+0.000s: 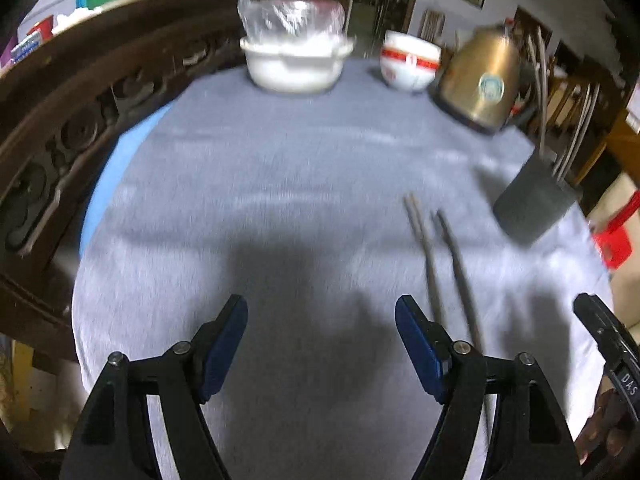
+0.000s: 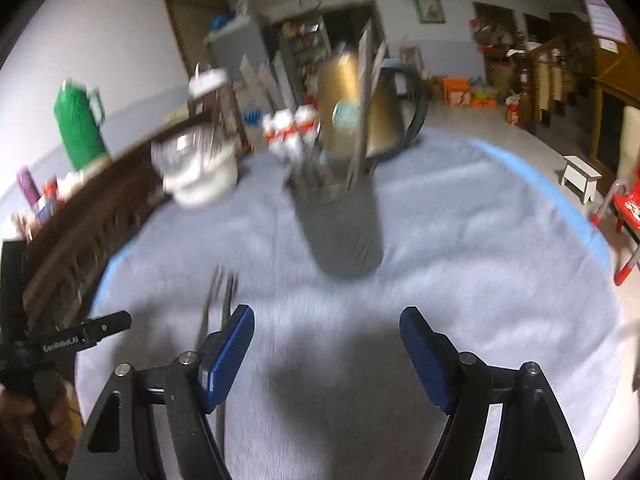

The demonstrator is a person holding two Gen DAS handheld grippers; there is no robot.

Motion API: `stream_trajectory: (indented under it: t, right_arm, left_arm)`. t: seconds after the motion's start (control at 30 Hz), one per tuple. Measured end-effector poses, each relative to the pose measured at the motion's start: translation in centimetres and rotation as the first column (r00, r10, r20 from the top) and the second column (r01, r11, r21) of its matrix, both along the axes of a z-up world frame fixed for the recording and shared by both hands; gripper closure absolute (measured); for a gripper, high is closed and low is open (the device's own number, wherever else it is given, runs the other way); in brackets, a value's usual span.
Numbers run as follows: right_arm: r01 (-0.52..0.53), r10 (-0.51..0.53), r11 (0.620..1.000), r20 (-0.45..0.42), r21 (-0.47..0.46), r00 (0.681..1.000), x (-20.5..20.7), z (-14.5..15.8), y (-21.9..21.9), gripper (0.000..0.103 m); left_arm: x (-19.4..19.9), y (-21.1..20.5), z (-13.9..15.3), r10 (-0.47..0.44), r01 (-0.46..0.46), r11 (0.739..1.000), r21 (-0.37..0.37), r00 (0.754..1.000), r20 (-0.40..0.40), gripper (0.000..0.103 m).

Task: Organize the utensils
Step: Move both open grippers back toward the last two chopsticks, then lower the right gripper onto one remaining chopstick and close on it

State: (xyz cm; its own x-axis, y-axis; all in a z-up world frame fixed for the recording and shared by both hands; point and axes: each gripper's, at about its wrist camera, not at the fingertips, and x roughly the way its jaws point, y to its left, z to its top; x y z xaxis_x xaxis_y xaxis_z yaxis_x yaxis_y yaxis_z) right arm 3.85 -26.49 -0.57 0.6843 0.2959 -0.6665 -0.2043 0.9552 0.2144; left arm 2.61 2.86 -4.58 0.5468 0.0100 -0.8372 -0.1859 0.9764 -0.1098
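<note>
A round counter (image 1: 280, 184) under a grey cloth fills the room's foreground, a brass kettle (image 1: 480, 80) and two white bowls (image 1: 294, 66) at its far edge; nearer, a dark utensil holder (image 2: 340, 232) stands upright, already bristling with handles; two chopsticks (image 1: 444, 264) lie loose on the cloth just short of it, side by side; the left tongs (image 1: 320, 344) and right tongs (image 2: 326, 350) both hover wide open and empty; thin sticks on soft cloth could roll or split apart if pinched off-centre, and a hurried drop might tip the crowded holder.
</note>
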Motion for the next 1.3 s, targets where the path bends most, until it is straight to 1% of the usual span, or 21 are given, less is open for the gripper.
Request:
stream_trajectory:
  t: [0.1, 0.23, 0.53, 0.67, 0.7, 0.77, 0.8, 0.83, 0.9, 1.03, 1.13, 1.17, 1.2, 1.23, 1.27, 1.3]
  right_arm:
    - [-0.04, 0.036, 0.998, -0.067, -0.054, 0.997, 0.1, -1.5, 1.4, 0.024]
    - [-0.083, 0.067, 0.992, -0.16, -0.094, 0.985, 0.3, -3.3, 2.3, 0.024]
    - [-0.076, 0.046, 0.991, -0.242, -0.114, 0.969, 0.9, -4.4, 2.0, 0.024]
    - [-0.085, 0.047, 0.986, -0.253, -0.141, 0.966, 1.1, -4.3, 2.5, 0.024]
    - [-0.088, 0.047, 0.985, -0.259, -0.149, 0.965, 1.1, -4.3, 2.6, 0.024]
    - [-0.095, 0.048, 0.982, -0.274, -0.164, 0.961, 1.3, -4.3, 2.8, 0.024]
    - [-0.101, 0.049, 0.981, -0.288, -0.166, 0.956, 1.6, -4.2, 2.9, 0.024]
    - [-0.106, 0.055, 0.982, -0.301, -0.156, 0.952, 1.9, -4.1, 3.0, 0.024]
    - [-0.119, 0.08, 0.987, -0.315, -0.106, 0.946, 2.4, -3.5, 3.2, 0.024]
    - [-0.169, 0.145, 0.984, -0.298, -0.056, 0.944, 3.6, -1.8, 4.7, 0.024]
    - [-0.206, 0.185, 0.977, -0.291, -0.046, 0.939, 4.8, -1.0, 6.5, 0.025]
    - [-0.219, 0.196, 0.975, -0.295, -0.047, 0.935, 5.3, -0.9, 7.2, 0.03]
    - [-0.233, 0.21, 0.972, -0.311, -0.039, 0.927, 5.9, -1.0, 7.9, 0.043]
    - [-0.241, 0.218, 0.97, -0.326, -0.031, 0.92, 6.3, -1.2, 8.4, 0.051]
    - [-0.253, 0.229, 0.967, -0.35, -0.021, 0.908, 6.8, -1.5, 9.0, 0.063]
    - [-0.26, 0.236, 0.965, -0.365, -0.017, 0.9, 7.2, -1.9, 9.5, 0.065]
  left_arm:
    - [-0.1, -0.8, -0.8, -0.03, 0.031, 0.999, 0.023, 0.998, -0.055, 0.026]
    - [-0.1, -1.4, -1.2, -0.035, 0.038, 0.999, 0.032, 0.996, -0.087, 0.026]
    - [1.1, -1.9, -2.5, -0.044, 0.05, 0.998, 0.032, 0.987, -0.154, 0.026]
    - [1.2, -2.3, -3.1, -0.056, 0.064, 0.997, 0.04, 0.982, -0.179, 0.026]
    - [1.1, -2.5, -3.2, -0.061, 0.073, 0.996, 0.058, 0.982, -0.177, 0.025]
    - [1.1, -2.9, -3.4, -0.078, 0.094, 0.992, 0.085, 0.981, -0.177, 0.02]
    - [1.0, -2.9, -3.5, -0.079, 0.095, 0.992, 0.081, 0.981, -0.179, 0.019]
    - [1.0, -2.8, -3.6, -0.077, 0.091, 0.993, 0.071, 0.98, -0.181, 0.018]
    - [0.9, -2.6, -3.6, -0.075, 0.089, 0.994, 0.07, 0.98, -0.183, 0.018]
    - [0.3, -2.2, -3.5, -0.063, 0.073, 0.996, 0.048, 0.979, -0.193, 0.018]
    - [-0.2, -1.6, -3.7, -0.054, 0.061, 0.998, 0.029, 0.979, -0.198, 0.018]
    - [-0.5, -1.5, -3.7, -0.052, 0.058, 0.998, 0.026, 0.979, -0.199, 0.018]
    - [-0.7, -1.3, -3.8, -0.05, 0.057, 0.998, 0.027, 0.978, -0.201, 0.018]
    - [-1.0, -1.3, -3.7, -0.051, 0.058, 0.998, 0.028, 0.978, -0.202, 0.018]
    - [-1.2, -1.2, -3.6, -0.052, 0.058, 0.998, 0.028, 0.978, -0.203, 0.018]
    - [-1.4, -1.0, -3.6, -0.05, 0.057, 0.998, 0.027, 0.977, -0.205, 0.018]
